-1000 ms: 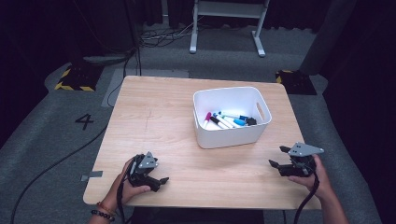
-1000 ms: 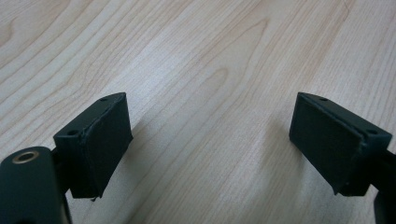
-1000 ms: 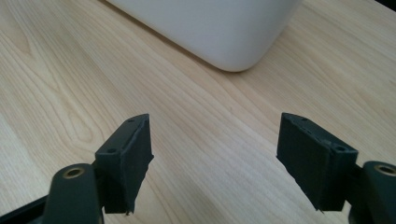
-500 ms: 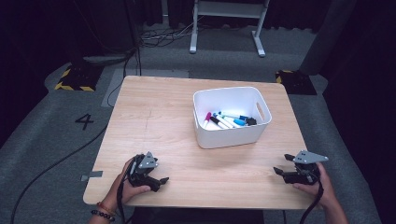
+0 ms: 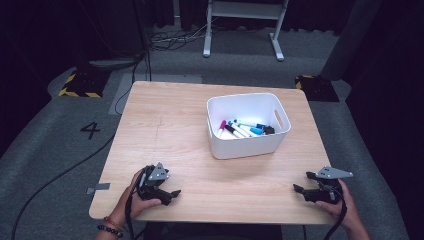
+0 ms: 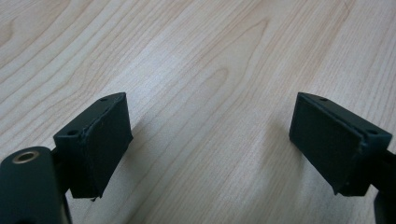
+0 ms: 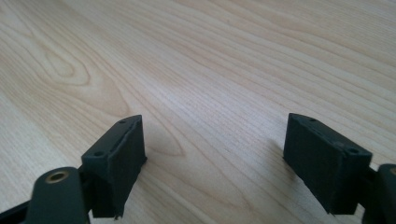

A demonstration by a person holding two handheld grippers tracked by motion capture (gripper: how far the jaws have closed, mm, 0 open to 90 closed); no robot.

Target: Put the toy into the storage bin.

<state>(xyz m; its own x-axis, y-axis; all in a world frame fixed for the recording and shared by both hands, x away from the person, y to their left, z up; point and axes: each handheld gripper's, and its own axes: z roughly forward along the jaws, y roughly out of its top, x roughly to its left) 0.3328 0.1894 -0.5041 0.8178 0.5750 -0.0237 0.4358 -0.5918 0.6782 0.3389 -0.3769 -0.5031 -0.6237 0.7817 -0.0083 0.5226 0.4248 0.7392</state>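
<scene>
Bench point(image 5: 175, 125): light wood, rounded corners. Grey carpeted floor point(image 5: 60, 150) bearing a number 4 point(image 5: 90, 130). Hazard-striped pads point(image 5: 80, 82) and a white stand frame point(image 5: 242, 25) behind.

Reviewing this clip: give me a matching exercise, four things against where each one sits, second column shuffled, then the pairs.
1. left hand-held gripper
2. right hand-held gripper
3. white bin
4. markers

a. inside the bin
b. near table edge, right corner
c. right half of the wooden table, toward the far edge
d. near table edge, left corner

Pairs: 1-d, 2-b, 3-c, 4-a
</scene>
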